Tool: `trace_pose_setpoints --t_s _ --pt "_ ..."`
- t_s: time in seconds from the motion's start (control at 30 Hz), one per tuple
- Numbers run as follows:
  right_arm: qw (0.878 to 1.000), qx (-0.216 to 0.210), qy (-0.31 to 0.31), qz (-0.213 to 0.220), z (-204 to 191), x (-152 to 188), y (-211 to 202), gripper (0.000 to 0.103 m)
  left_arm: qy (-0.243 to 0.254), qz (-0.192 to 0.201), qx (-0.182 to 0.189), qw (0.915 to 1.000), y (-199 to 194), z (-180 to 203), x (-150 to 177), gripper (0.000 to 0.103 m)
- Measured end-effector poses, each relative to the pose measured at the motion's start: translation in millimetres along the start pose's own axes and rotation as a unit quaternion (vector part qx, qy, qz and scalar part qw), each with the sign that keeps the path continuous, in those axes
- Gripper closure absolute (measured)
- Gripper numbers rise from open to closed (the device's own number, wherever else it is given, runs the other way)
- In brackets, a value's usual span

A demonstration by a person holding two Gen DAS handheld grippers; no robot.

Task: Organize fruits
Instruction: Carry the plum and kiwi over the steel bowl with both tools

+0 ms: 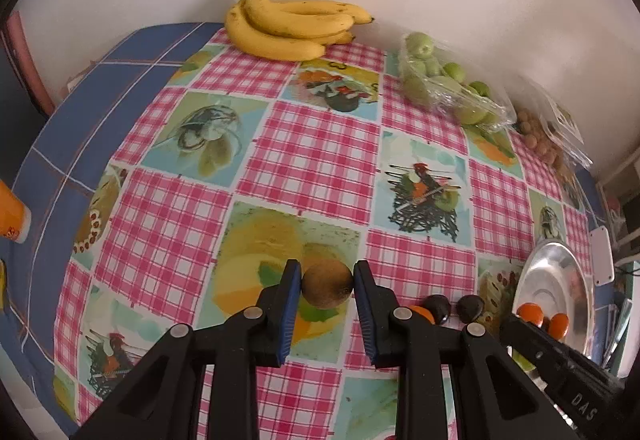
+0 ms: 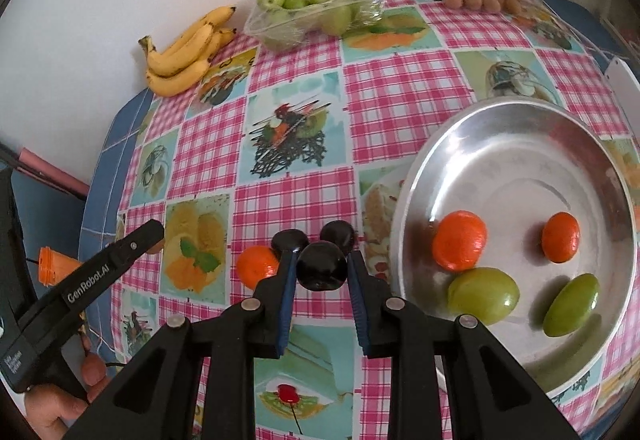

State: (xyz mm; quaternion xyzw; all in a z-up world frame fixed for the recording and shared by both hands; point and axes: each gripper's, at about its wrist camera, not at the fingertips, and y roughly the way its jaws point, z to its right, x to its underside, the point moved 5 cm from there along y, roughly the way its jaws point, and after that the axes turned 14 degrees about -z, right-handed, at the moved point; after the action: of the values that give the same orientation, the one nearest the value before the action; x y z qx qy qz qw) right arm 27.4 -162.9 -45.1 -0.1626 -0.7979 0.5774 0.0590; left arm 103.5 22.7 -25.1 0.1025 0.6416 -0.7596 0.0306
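1. Step in hand: both grippers loaded, carry phase. Left gripper (image 1: 327, 282) is clamped on a kiwi (image 1: 327, 283); right gripper (image 2: 321, 267) is clamped on a dark plum (image 2: 321, 266). Both fruits appear lifted clear of the table (image 1: 312, 160).
2. Next move, my read: swing each over the metal bowl (image 2: 500, 128), lower, release. The bowl already holds two tangerines and two green plums.
3. Left on the oilcloth: one tangerine (image 2: 256, 266), two more dark plums.
4. Handling: kiwi fuzzy, plum glossy and slick, bowl polished steel.
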Motion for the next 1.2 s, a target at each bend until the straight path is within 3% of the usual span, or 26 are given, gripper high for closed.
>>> trace_pose_setpoints --t_s 0.57,1.2 --pt "0.995 0.034 0.090 0.030 81 0 -36 0.076 0.099 -0.002 0.019 0.9949 -5 84 23 0.074" --pt "0.976 0.048 0.206 0.055 182 17 -70 0.076 0.255 -0.014 0.038 0.9661 5 201 77 0.074"
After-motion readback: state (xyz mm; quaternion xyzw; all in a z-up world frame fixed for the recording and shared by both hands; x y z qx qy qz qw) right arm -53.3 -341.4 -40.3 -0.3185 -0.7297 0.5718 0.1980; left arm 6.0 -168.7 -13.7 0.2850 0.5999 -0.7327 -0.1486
